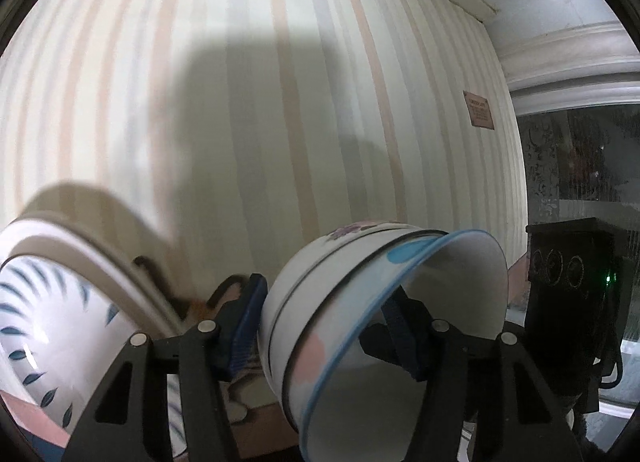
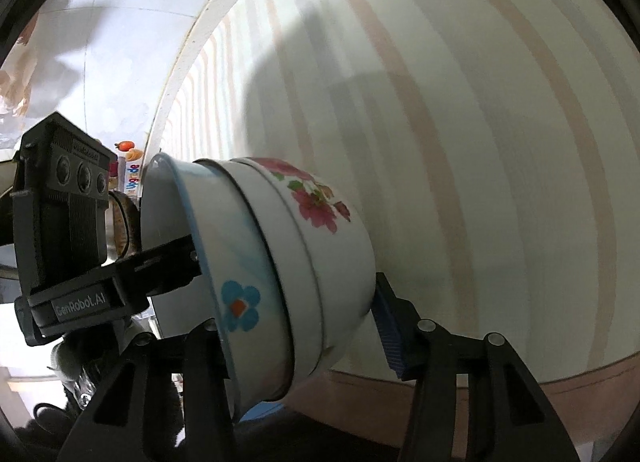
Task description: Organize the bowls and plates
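A nested stack of white bowls (image 1: pixel 320 302) lies tipped on its side in the air before a striped wall. The outermost bowl bears pink flowers (image 2: pixel 320 206), and the innermost has a blue rim and a blue flower (image 2: pixel 240 304). My left gripper (image 1: pixel 324 328) is shut on the stack, one blue pad (image 1: pixel 244 326) on its base and the other finger inside the mouth. My right gripper (image 2: pixel 296 326) is shut on the same stack, its blue pad (image 2: pixel 386 322) against the flowered base. Its other finger is hidden behind the rim.
A large plate with blue leaf marks (image 1: pixel 40 322) leans at the lower left in the left wrist view. The striped wall (image 2: pixel 480 142) stands close behind the bowls. A pinkish-brown surface (image 2: pixel 560 394) runs below. The right gripper's black housing (image 1: pixel 568 282) is just right of the stack.
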The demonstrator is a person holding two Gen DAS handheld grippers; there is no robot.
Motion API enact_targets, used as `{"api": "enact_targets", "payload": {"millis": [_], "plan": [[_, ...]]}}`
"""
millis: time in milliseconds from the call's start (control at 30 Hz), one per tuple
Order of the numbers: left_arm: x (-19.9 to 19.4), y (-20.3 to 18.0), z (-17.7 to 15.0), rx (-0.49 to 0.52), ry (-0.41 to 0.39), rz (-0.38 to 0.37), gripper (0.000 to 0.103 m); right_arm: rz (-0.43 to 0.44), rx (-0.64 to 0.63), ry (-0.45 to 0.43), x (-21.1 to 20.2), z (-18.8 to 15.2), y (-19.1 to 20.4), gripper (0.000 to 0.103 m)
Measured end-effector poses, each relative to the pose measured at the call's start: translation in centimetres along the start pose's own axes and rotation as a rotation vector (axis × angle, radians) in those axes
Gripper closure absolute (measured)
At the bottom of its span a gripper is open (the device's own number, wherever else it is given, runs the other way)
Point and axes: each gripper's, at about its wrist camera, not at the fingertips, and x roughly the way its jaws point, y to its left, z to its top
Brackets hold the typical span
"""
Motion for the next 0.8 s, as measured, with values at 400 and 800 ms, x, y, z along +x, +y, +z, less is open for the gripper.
{"api": "enact_targets", "payload": {"millis": [400,800], "plan": [[-7.3,5.2,-3.0,-0.027,-0.061,0.037,0.047,0.039,-0.048,0.018,3.3,-0.7,8.2,0.052],[-10.7,13.1,-5.7,-0.142,-0.117,0.053,0.047,0.059,-0.132,0.120,10.9,-4.4,17.4,0.052]]}}
